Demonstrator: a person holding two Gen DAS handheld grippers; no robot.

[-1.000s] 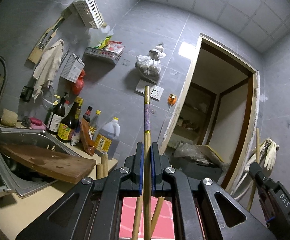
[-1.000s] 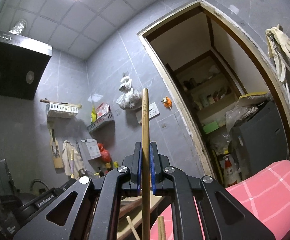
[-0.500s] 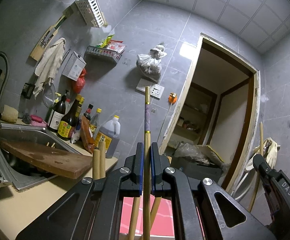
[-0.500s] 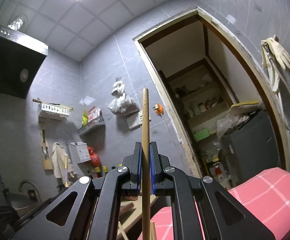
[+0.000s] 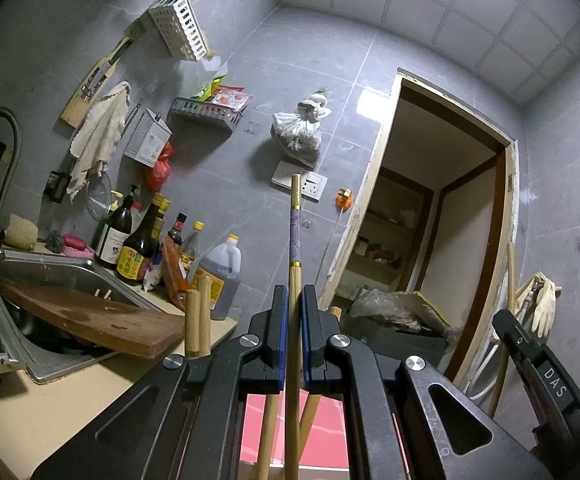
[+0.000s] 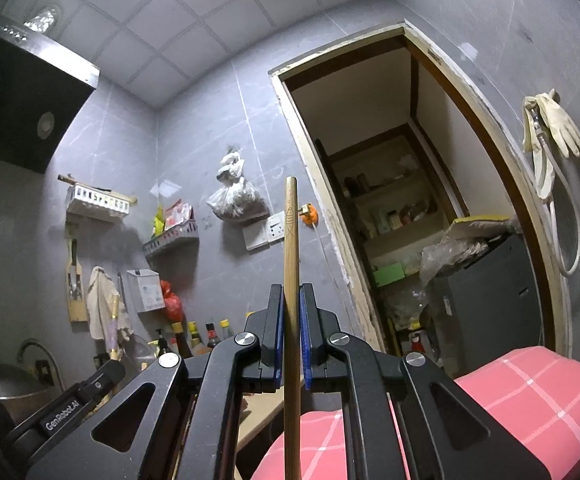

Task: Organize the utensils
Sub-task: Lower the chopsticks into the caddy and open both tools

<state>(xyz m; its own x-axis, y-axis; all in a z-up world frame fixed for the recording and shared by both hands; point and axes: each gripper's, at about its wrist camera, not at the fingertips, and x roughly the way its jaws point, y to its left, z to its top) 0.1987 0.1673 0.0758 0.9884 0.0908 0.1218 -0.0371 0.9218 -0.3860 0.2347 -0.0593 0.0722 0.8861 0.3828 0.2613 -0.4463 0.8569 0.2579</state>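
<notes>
Left wrist view: left gripper [image 5: 293, 312] is clamped tight on a purple-banded chopstick [image 5: 294, 240] pointing up, past the worktop [image 5: 49, 404] edge, open air beyond. Right gripper [image 6: 290, 312] likewise pinches a plain bamboo chopstick [image 6: 291, 248], doorway [image 6: 410, 200] far right.

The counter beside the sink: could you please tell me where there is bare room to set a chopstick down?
The near counter, between the sink rim and the left gripper, looks bare. It is crowded farther back: a wooden board overhangs the sink, and bottles fill the corner by the wall.
</notes>
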